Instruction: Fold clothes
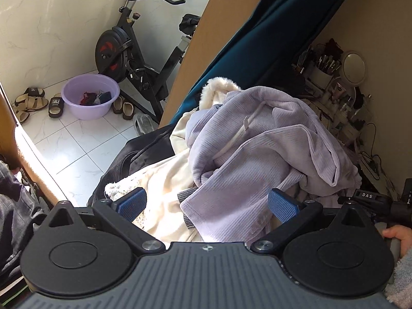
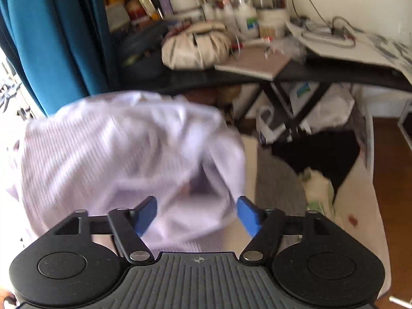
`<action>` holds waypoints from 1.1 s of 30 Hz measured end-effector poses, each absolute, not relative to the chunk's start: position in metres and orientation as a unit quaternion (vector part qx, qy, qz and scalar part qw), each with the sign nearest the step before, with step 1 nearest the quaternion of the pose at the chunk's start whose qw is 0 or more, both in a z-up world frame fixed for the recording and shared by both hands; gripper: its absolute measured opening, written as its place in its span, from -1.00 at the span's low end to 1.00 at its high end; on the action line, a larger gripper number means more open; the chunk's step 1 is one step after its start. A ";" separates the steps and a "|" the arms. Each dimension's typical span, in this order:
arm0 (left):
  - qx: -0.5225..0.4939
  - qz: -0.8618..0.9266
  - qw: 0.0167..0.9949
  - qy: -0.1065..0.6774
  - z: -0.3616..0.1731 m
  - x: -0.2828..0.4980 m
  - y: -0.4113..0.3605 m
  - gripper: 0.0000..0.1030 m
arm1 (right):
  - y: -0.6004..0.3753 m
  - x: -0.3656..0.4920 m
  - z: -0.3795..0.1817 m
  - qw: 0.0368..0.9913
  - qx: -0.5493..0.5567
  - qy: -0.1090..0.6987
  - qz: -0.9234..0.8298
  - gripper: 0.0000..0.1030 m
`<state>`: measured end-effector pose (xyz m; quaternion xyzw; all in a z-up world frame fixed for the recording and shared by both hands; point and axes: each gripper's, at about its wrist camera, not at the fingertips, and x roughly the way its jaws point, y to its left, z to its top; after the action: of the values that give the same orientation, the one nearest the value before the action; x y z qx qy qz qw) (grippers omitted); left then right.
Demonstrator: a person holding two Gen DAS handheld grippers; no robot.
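Both my tongs spread, angled downward

My left tongs (image 1: pixel 207 202) stand wide, blue pads apart, gripping nothing. My right tongs (image 2: pixel 197 215) are also parted, pads clear of anything. A bit of my hand (image 1: pixel 397 235) shows at the left view's right edge.

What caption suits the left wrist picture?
Open left tool above a crumpled lilac ribbed garment on a cream fleece.

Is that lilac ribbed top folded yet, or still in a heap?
Still in a heap. The lilac top lies crumpled with loose folds and a sleeve cuff sticking out, bunched over a cream fleece garment.
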<state>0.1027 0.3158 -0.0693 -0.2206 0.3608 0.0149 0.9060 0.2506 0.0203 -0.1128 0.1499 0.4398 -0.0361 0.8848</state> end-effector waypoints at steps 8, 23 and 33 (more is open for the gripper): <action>-0.234 -0.001 0.902 0.362 -0.067 0.116 0.310 0.99 | 0.051 0.207 -0.064 0.913 0.081 0.392 0.073 0.36; -0.274 0.004 0.890 0.364 -0.072 0.110 0.314 0.99 | 0.090 0.250 -0.052 0.864 0.305 0.396 0.065 -0.78; -0.287 -0.035 0.883 0.370 -0.077 0.126 0.298 0.99 | 0.016 0.193 -0.004 0.943 0.137 0.294 -0.073 -0.83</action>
<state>0.1263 0.2983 -0.0766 -0.2866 0.3699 -0.0346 0.8831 0.1930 0.0160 -0.0042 0.1373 0.2936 -0.0731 0.9432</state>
